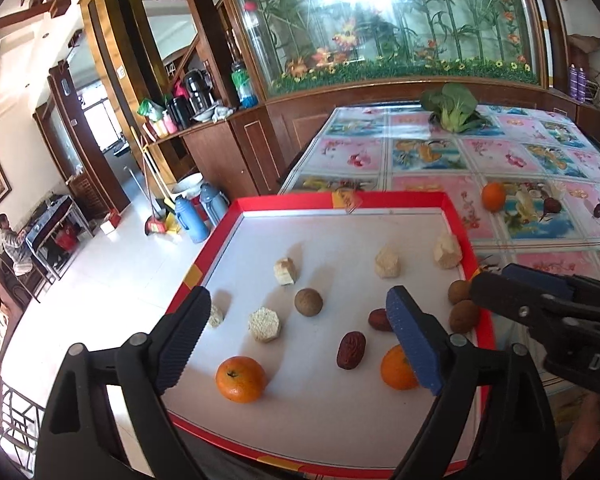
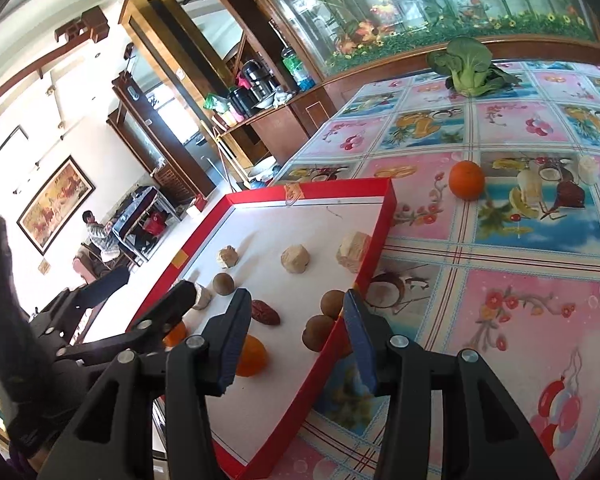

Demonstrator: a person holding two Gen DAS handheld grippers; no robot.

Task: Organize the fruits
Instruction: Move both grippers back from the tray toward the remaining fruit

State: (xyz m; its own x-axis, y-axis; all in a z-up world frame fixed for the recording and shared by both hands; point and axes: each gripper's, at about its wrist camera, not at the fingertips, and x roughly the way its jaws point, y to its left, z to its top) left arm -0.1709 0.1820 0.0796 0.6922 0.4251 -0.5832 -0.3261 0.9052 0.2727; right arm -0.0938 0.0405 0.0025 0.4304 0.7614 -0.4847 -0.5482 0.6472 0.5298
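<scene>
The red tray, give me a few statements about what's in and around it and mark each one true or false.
1. Two oranges lie in the red tray. True.
2. A third orange sits on the tablecloth outside the tray. True.
3. The left gripper is shut on a date. False: its jaws are open and empty, and the date lies on the tray floor.
4. The leafy green lies in the tray. False: it is on the table's far end.
5. The right gripper holds an orange. False: it holds nothing.

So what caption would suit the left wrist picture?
Open left gripper above a red-rimmed tray of oranges, dates and other pieces.
</scene>
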